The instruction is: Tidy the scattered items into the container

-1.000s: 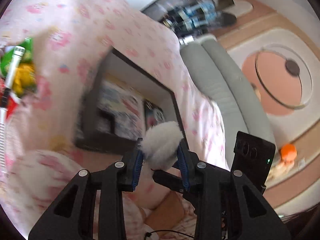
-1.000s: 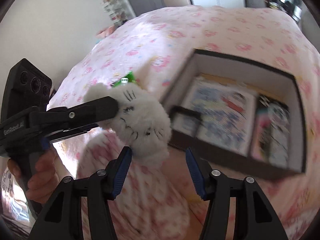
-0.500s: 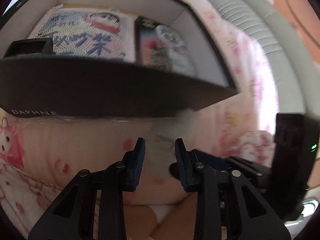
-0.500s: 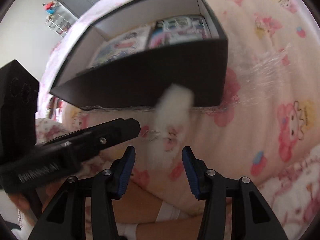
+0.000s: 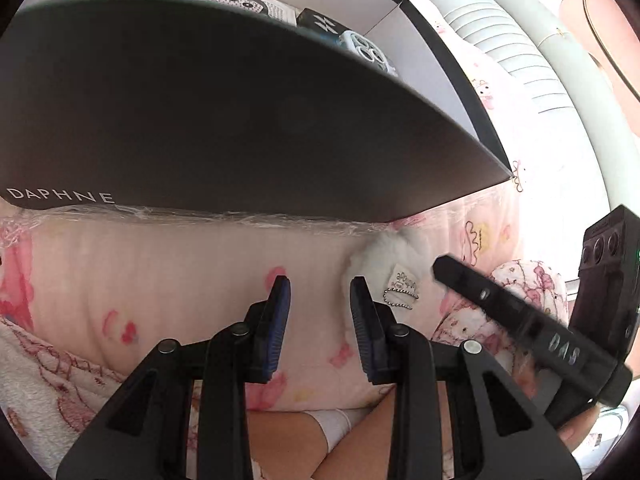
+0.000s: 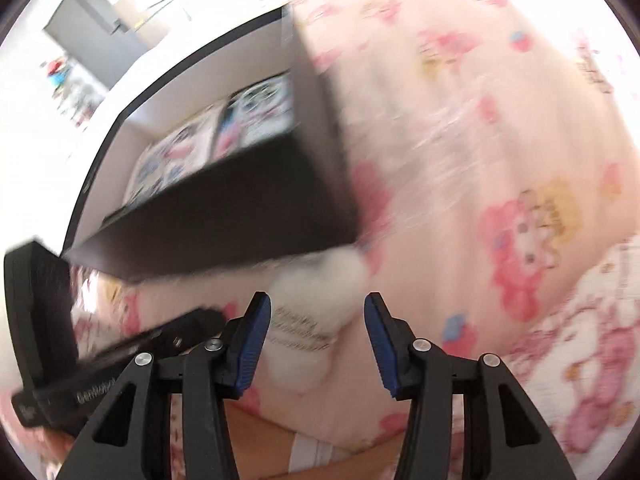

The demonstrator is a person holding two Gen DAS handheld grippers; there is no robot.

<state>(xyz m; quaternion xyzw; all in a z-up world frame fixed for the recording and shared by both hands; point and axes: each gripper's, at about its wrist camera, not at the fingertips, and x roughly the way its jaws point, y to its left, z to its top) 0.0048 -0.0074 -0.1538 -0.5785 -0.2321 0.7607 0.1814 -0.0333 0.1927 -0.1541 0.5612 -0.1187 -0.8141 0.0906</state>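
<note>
We find the left gripper (image 5: 320, 320) with its ribbed blue pads (image 5: 276, 332) apart and nothing between them; only pink bedding lies in the gap. Its jaws have just been closing a little. The right gripper (image 6: 316, 336) also stands apart, its jaws having just been closing, and the plush (image 6: 316, 300) lies between them. The right view is blurred, and we see a clear gap at the right pad, so we record no clamp.

The plush is a small, white, fluffy toy with a sewn label and a beaded metal chain (image 5: 402, 298). It rests on the bedding, outside the box (image 5: 240, 120), touching or just beside the near wall at its lower right corner.

The box is rectangular, of matt dark card with a pale interior, lettered "DAPHNE" on its near wall. Flat printed packets (image 6: 216, 136) lie inside. A crinkled clear film (image 5: 200, 216) runs along its base.

The bedding (image 5: 180, 272) is soft, pink, with a cartoon print. A padded grey headboard (image 5: 520, 60) stands beyond, ribbed in part.
</note>
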